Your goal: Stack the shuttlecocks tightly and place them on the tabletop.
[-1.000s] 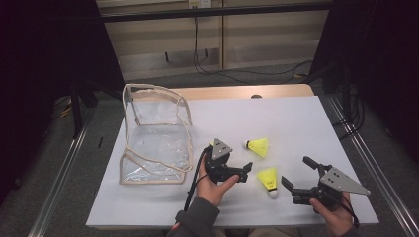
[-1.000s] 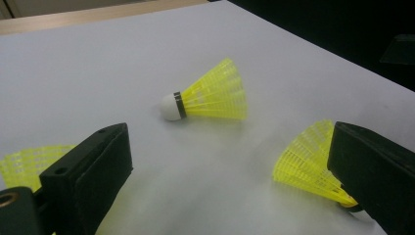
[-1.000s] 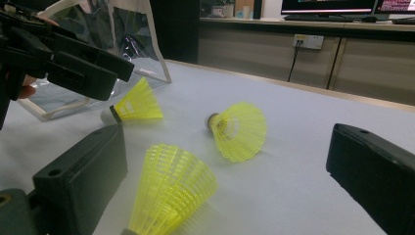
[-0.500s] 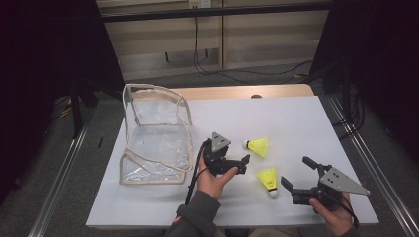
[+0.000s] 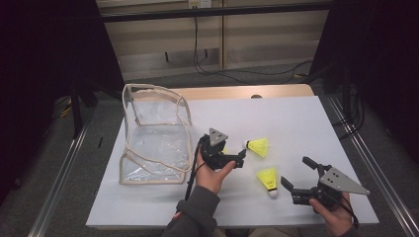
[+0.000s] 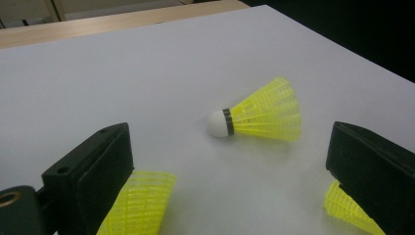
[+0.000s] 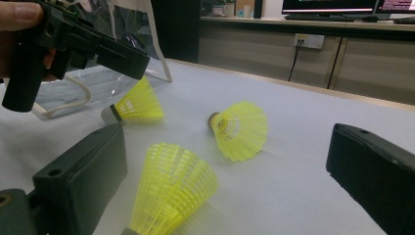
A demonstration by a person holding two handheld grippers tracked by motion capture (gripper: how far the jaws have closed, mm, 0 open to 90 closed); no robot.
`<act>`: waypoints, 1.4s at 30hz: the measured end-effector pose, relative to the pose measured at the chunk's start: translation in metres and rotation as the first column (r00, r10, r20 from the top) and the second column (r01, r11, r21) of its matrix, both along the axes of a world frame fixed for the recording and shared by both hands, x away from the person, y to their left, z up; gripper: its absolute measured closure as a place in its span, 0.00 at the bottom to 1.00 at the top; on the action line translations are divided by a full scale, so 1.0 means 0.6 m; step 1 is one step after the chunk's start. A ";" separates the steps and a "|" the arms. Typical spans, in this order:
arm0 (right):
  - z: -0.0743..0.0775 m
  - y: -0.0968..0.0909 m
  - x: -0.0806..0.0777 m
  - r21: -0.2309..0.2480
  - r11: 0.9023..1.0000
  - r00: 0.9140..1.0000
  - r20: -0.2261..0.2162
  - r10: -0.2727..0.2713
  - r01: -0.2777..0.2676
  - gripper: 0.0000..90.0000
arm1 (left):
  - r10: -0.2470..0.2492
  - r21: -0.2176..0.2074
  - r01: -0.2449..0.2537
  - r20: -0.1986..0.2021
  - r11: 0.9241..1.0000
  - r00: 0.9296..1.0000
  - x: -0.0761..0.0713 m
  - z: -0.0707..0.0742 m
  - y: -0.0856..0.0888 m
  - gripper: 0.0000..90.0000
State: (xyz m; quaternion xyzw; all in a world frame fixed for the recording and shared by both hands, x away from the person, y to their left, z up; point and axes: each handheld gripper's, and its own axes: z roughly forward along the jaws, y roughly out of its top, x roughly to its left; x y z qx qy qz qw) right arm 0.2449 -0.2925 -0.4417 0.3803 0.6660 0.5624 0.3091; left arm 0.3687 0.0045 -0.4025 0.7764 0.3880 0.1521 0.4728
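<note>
Three yellow shuttlecocks lie on the white table top. In the high view, one shuttlecock is just right of my left gripper, and a second shuttlecock lies nearer the person. A third shuttlecock peeks out under that gripper. In the left gripper view, the left gripper is open, with the far shuttlecock lying ahead between its jaws. Another shuttlecock sits by the left jaw, and one more under the right jaw. My right gripper is open at the front right, facing the near shuttlecock.
A clear plastic bag with beige trim stands open on the left part of the table, close to the left hand. The bag appears behind the left gripper in the right gripper view. Black frame rails run along both table sides.
My left gripper has moved a little away from the person, toward the far shuttlecock, with its jaws still apart. The right gripper and the shuttlecocks have stayed put.
</note>
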 end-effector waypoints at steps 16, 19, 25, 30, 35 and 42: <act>0.000 0.002 0.000 0.004 1.000 1.000 0.001 0.005 -0.005 0.01 | 0.085 0.038 -0.084 -0.019 0.996 0.996 0.028 -0.007 -0.005 0.05; 0.000 0.003 0.000 0.007 1.000 1.000 0.002 0.006 -0.006 0.01 | 0.098 0.054 -0.096 -0.020 0.994 0.995 0.033 -0.011 -0.005 0.06; -0.001 0.003 0.001 0.004 1.000 1.000 -0.001 0.008 -0.008 0.01 | 0.136 0.070 -0.133 -0.029 0.989 0.990 0.040 -0.017 -0.005 0.08; -0.001 0.003 0.001 0.002 1.000 1.000 -0.002 0.009 -0.009 0.01 | 0.158 0.078 -0.154 -0.043 0.985 0.987 0.047 -0.021 -0.001 0.08; -0.001 0.003 0.001 0.004 1.000 1.000 -0.003 0.008 -0.008 0.01 | 0.191 0.106 -0.184 -0.067 0.977 0.979 0.054 -0.027 0.005 0.09; 0.000 0.002 0.001 0.008 1.000 1.000 -0.001 0.006 -0.006 0.01 | 0.255 0.144 -0.243 -0.077 0.959 0.964 0.061 -0.032 0.013 0.15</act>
